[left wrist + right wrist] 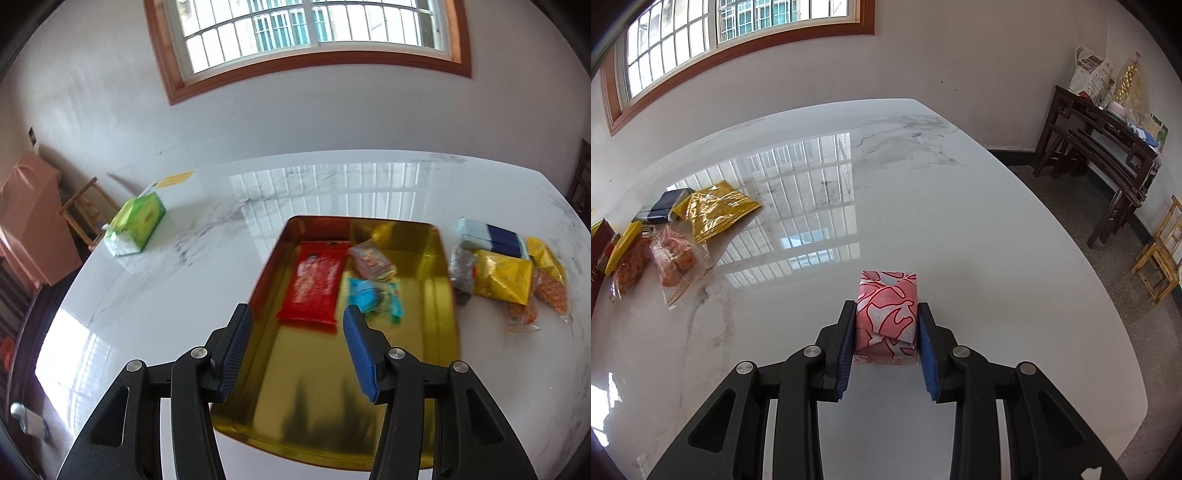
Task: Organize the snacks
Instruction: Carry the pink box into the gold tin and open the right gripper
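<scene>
Snacks: three sit in the gold tray (436,295), more lie on the bench (923,206) upper left. Our right gripper (886,350) has its fingers clamped on a pink packet (888,314) — tray's next, we reckon. Left gripper (295,350) fingers apart, empty.

Snack packets (314,284) in tray (439,295)

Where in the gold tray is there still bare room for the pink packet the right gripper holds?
The gold tray is bare along its near end and right side, below the red packet and blue packet. Its far left corner is crowded. The pink packet is clamped in the right gripper.
</scene>
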The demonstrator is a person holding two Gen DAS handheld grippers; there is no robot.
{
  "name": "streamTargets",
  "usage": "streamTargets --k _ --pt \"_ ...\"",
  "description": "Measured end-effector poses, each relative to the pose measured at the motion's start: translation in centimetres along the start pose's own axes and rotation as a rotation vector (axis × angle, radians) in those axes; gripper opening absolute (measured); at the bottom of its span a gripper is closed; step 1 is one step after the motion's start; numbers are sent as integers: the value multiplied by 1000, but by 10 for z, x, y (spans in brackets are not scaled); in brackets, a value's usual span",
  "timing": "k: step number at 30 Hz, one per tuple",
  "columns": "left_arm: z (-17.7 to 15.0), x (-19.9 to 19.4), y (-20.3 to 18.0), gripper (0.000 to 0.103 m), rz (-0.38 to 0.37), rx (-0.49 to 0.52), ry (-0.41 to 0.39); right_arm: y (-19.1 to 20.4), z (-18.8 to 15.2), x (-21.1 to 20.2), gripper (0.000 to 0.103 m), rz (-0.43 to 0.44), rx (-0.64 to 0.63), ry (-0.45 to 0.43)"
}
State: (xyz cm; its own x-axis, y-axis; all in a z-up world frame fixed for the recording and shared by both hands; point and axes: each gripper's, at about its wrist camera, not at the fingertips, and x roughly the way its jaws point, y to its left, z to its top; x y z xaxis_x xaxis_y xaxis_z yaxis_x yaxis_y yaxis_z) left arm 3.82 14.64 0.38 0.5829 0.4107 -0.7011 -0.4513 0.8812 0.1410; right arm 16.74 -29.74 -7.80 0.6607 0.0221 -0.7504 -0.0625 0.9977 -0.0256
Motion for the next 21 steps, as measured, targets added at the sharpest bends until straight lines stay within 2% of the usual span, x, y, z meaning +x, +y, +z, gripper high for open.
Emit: streamTargets --k 3,7,11,16,21 --pt "-6 -2 18 53 35 -42 -44 5 -3 -4 28 18 7 -3" --pt "-16 -6 58 52 59 -156 -99 21 -16 -14 28 7 -45 -39" --pt "-27 3 99 53 61 -267 -95 30 -20 -18 28 50 -47 -34" --pt "-46 20 137 53 74 -372 -87 51 -20 -34 28 214 -22 -23" --pt "-64 47 158 53 88 -444 -23 128 -6 -72 28 413 -155 -64"
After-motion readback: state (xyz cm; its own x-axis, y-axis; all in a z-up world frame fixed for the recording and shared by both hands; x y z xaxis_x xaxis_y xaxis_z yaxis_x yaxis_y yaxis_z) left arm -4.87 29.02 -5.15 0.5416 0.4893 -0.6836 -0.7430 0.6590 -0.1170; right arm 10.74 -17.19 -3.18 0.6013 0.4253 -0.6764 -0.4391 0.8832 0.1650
